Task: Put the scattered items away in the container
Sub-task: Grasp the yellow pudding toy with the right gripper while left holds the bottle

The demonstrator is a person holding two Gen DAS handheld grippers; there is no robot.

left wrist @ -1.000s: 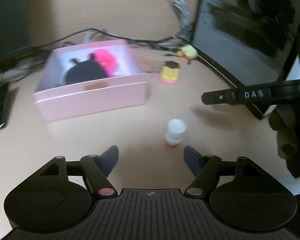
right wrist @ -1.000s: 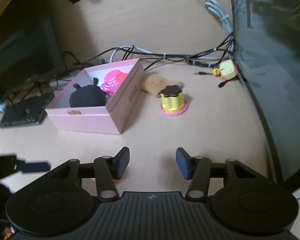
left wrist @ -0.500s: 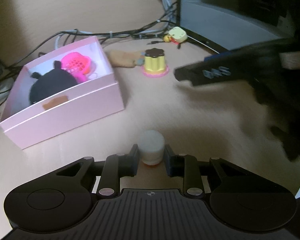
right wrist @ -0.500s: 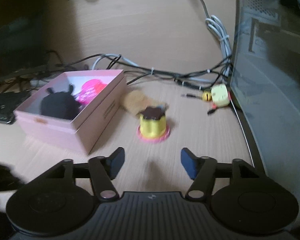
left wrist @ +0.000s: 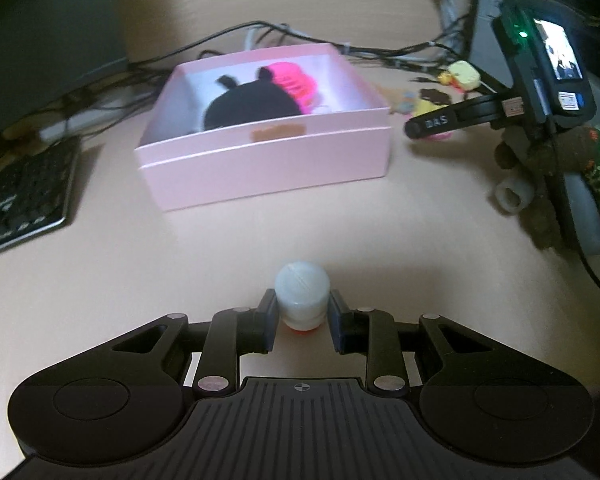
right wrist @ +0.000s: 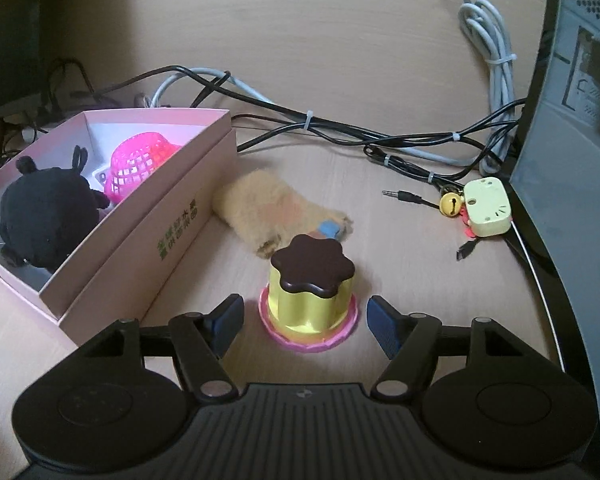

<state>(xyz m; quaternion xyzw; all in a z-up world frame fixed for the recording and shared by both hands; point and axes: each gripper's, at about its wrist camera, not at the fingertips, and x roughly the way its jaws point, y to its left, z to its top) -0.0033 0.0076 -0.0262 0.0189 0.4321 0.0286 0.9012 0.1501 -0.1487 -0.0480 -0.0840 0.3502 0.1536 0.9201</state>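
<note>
My left gripper (left wrist: 302,322) is shut on a small white bottle (left wrist: 302,294) with a red base, in front of the pink box (left wrist: 268,168). Inside the box (right wrist: 148,240) lie a black plush (right wrist: 48,220) and a pink basket (right wrist: 140,164). My right gripper (right wrist: 306,320) stands open around a yellow pudding toy (right wrist: 310,296) with a brown flower top on a pink base; its pads are clear of the toy on both sides. A tan plush paw (right wrist: 276,212) lies just behind the pudding, beside the box. In the left wrist view the right gripper's finger (left wrist: 460,120) shows at right.
A yellow square charm with a bell (right wrist: 486,206) lies by the computer case (right wrist: 572,140) at right. Cables (right wrist: 340,128) run along the back of the desk. A black keyboard (left wrist: 20,196) sits left of the box. A gloved hand (left wrist: 572,184) holds the right gripper.
My left gripper closed on the white bottle and the box now looks nearer. My right gripper moved forward to the pudding toy, and its jaws widened around it.
</note>
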